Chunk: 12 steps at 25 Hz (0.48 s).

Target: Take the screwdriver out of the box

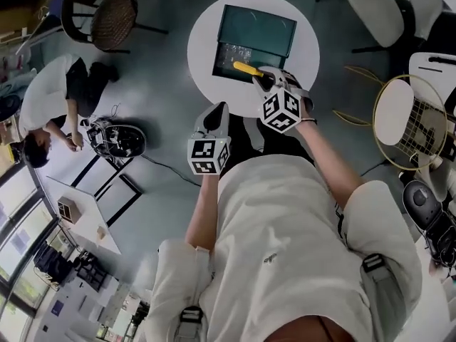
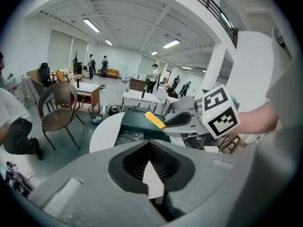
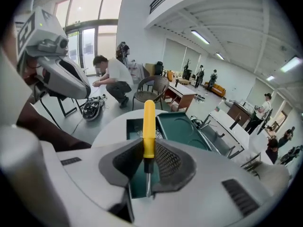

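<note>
A round white table carries an open green box. The right gripper grips a yellow screwdriver over the box's near edge. The left gripper hovers at the table's near rim. A person crouches at left, near a wicker chair.

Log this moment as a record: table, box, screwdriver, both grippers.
table: round, white
box: dark green, lid open, on the table
screwdriver: yellow handle, held over the box
right gripper: jaws closed on the screwdriver
left gripper: jaws together, nothing between them
</note>
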Available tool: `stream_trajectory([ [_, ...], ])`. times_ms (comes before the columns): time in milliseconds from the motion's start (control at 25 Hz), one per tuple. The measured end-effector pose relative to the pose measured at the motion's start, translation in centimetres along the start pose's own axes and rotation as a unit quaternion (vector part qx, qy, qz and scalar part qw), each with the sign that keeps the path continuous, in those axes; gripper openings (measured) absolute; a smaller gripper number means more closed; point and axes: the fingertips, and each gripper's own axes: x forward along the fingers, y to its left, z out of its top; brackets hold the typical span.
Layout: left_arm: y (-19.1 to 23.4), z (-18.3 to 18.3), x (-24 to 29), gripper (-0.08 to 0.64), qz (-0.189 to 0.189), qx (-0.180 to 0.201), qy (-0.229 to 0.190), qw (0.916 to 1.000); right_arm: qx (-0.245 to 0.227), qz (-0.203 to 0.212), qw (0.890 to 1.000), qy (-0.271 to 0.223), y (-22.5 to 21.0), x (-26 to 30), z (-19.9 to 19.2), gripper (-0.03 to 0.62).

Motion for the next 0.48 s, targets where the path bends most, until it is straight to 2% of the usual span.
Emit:
stream_trajectory([
  [160, -1.5, 2.9, -1.4, 0.011, -0.012, -0.002, -0.037, 0.9993, 0.054, 0.033, 0.997, -0.053, 0.5, -4.3, 2.0, 0.08],
  [320, -2.9, 5.6, -2.1, 0.011, -0.036, 0.011, -0.061, 0.9974, 0.123, 0.048, 0.987, -0.095, 0.8, -7.9, 3.2, 0.08],
  [400, -3.4, 6.7, -3.2, 0.011, -0.039, 0.035, -0.067, 0.9964, 0.161, 0.055, 0.978, -0.117, 1.5, -9.7, 3.9, 0.08],
  [480, -3.9, 8.0, -4.2, 0.011, -0.043, 0.065, -0.079, 0.9938, 0.203, 0.059, 0.966, -0.152, 1.5, -11.6, 5.1, 0.08],
])
